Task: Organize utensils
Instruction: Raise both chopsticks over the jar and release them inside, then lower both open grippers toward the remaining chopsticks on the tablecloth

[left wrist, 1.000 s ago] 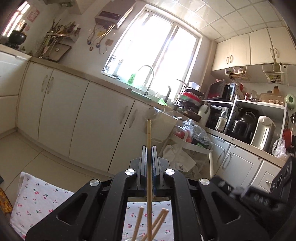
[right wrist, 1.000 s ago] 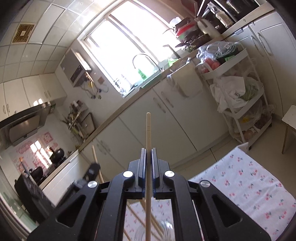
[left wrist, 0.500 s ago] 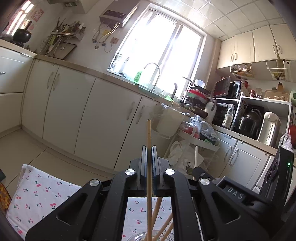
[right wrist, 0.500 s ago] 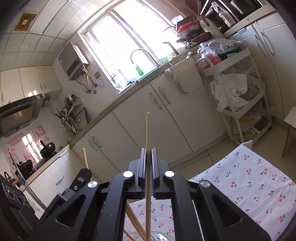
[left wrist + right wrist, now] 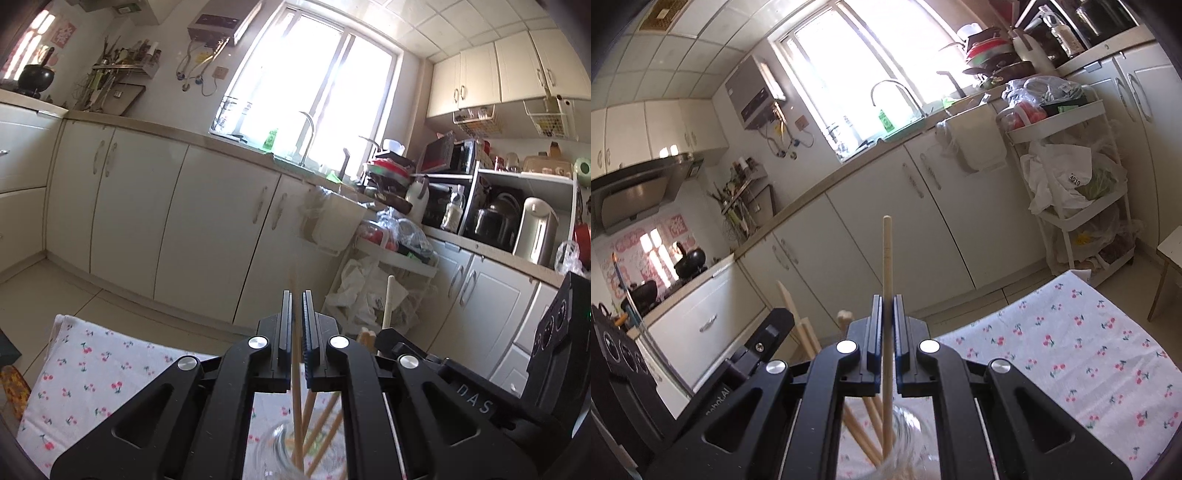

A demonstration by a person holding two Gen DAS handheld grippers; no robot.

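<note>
Both grippers are hanging over a clear glass jar (image 5: 295,452) that's sitting on the cherry-print tablecloth (image 5: 92,380), w/ several wooden chopsticks (image 5: 325,428) leaning inside it. Left gripper (image 5: 296,332): jaws are sitting slightly apart, narrow gap, and a chopstick (image 5: 296,391) is passing down between them into the jar; its upper part is looking faint and blurred above the jaws, so can't tell if the pads are actually touching it or not. Right gripper (image 5: 887,332): jaws are closing tight on one chopstick (image 5: 887,266), which is standing upright, top end sticking well above the fingertips, lower end reaching down into the jar (image 5: 905,443) alongside the other sticks (image 5: 862,435). In the left view the right gripper's body is showing at lower right w/ its chopstick top poking up beside it; in the right view the left gripper's body is showing at lower left. Behind: white kitchen cabinets (image 5: 207,221), a sink tap (image 5: 308,136) under a bright window (image 5: 306,74), a white trolley (image 5: 1078,192) full of bags.
</note>
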